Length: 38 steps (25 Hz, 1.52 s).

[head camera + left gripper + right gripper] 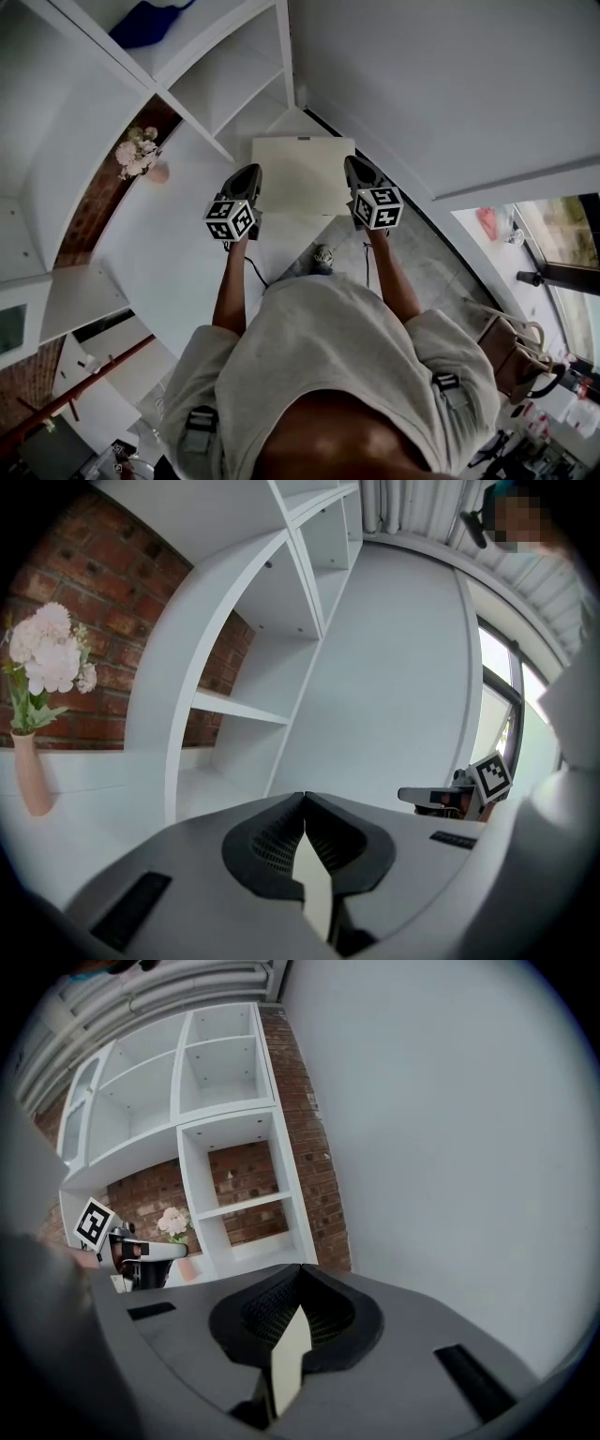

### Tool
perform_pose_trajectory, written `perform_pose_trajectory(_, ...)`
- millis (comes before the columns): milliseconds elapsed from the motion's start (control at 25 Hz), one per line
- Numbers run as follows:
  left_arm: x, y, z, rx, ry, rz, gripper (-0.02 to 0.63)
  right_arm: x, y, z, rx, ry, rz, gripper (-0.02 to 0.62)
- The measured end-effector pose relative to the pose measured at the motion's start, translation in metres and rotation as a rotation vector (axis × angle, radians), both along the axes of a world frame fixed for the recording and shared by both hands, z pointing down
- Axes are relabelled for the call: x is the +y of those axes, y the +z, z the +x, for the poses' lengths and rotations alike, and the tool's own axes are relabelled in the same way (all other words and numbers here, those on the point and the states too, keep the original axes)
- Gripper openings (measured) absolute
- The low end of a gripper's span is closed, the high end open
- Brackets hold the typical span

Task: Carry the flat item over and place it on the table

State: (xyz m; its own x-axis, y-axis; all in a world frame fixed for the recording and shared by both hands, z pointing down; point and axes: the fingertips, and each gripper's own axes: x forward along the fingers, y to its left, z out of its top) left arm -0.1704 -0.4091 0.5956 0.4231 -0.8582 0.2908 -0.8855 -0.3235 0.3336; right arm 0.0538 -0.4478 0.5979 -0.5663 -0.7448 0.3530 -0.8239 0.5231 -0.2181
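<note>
A flat cream board (pixel 302 174) hangs level in front of me, above the far end of the white table (pixel 173 258). My left gripper (pixel 247 178) is shut on its left edge and my right gripper (pixel 356 171) is shut on its right edge. In the left gripper view the black jaws meet at the tip (pixel 305 799) with the board's thin edge (pixel 317 883) pinched between them. The right gripper view shows the same: jaws closed at the tip (pixel 300 1271) on the cream edge (pixel 289 1358).
A white shelf unit (pixel 220 89) stands behind the table against a brick wall. A pink vase of pale flowers (pixel 141 157) sits on the table at the left. A plain white wall (pixel 441 84) runs along the right. A bag (pixel 511 349) lies on the floor at the right.
</note>
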Motion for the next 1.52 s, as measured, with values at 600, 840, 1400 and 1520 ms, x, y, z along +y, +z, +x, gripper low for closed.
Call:
perform_pose_trajectory(600, -0.001, -0.046, 0.013, -0.022, -0.014, 0.108, 0.017, -0.005, -0.07, -0.012, -0.028, -0.05, 0.154, 0.025)
perform_pose_trajectory(840, 0.001, -0.057, 0.016, -0.033, -0.019, 0.137, 0.017, -0.001, -0.078, -0.01, -0.039, -0.043, 0.179, 0.025)
perform_pose_trajectory(1400, 0.006, -0.064, 0.03, -0.047, -0.01, 0.151, 0.017, 0.009, -0.081, 0.005, -0.056, -0.027, 0.189, 0.025)
perform_pose_trajectory(1520, 0.007, -0.064, 0.031, -0.05, -0.009, 0.15, 0.017, 0.011, -0.08, 0.006, -0.062, -0.026, 0.187, 0.025)
